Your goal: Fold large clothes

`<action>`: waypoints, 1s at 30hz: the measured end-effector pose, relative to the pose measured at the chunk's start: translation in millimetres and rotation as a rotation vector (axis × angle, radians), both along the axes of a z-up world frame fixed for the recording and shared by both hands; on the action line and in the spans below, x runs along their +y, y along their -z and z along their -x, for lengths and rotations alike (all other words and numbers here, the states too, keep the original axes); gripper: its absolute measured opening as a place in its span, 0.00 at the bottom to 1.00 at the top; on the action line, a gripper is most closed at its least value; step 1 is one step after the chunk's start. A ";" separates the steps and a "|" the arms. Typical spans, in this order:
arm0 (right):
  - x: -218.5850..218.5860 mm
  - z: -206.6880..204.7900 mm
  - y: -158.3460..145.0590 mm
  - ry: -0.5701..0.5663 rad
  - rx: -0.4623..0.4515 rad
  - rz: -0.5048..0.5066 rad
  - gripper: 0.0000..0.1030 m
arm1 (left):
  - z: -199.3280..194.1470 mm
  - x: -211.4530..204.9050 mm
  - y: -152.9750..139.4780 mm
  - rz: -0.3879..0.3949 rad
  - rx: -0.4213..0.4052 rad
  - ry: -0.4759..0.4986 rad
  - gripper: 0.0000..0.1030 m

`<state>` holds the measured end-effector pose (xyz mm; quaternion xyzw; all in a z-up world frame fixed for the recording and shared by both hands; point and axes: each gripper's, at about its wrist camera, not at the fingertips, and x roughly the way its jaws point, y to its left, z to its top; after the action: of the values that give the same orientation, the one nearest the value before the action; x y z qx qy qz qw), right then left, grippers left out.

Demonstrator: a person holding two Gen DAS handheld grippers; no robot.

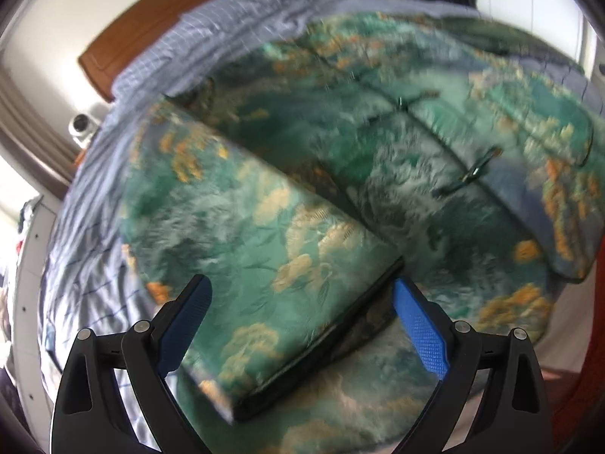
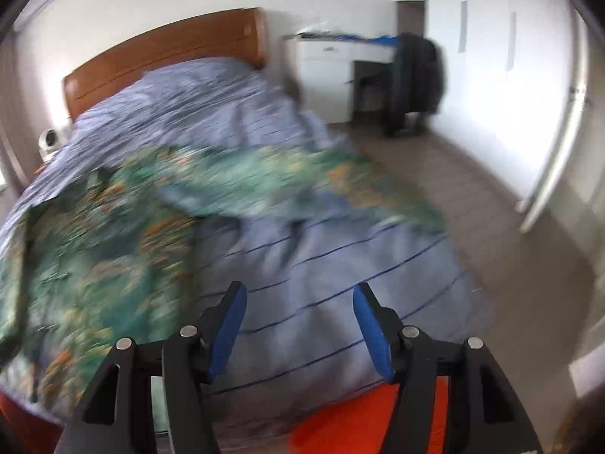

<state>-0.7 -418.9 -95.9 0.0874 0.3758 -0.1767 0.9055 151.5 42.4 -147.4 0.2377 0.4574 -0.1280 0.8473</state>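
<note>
- Left tool [image 1: 300,325] spread wide, blue pads (textured) apart above green patterned garment [image 1: 272,234].
- One sleeve folded across the body, dark-edged cuff nearest.
- Spread over blue-grey checked bedding [image 1: 87,249], wooden headboard [image 1: 159,11] behind.

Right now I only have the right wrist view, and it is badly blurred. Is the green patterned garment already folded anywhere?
Observer: Yes. In the left wrist view one panel of the garment is folded over the rest, its dark-trimmed edge running diagonally.
Operator: Is the left gripper holding that edge?
Observer: No. The left gripper is open, with the folded panel's corner showing between its blue pads; I cannot tell if they touch it.
Operator: Any fastenings I can't see?
Observer: Two dark loop closures sit along the front opening.
Operator: And my side?
Observer: The right gripper is open over the striped blue bedding, holding nothing.
</note>
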 end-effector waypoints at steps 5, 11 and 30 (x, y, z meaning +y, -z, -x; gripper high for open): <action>53.9 -15.1 5.9 -0.162 0.004 0.016 0.58 | -8.0 5.4 16.0 0.071 0.068 0.005 0.64; 100.7 -19.5 -1.5 -0.298 -0.014 0.133 0.58 | 5.6 43.2 -32.7 0.245 -0.014 -0.087 0.08; 109.3 -17.8 -24.5 -0.328 -0.099 0.160 0.58 | 82.5 302.7 -140.7 0.406 -0.422 -0.912 0.79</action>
<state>17.1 -309.7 -71.4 -0.0385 0.3247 -0.0516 0.9436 68.9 345.1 -6.8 -0.1329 0.3000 0.2176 0.9192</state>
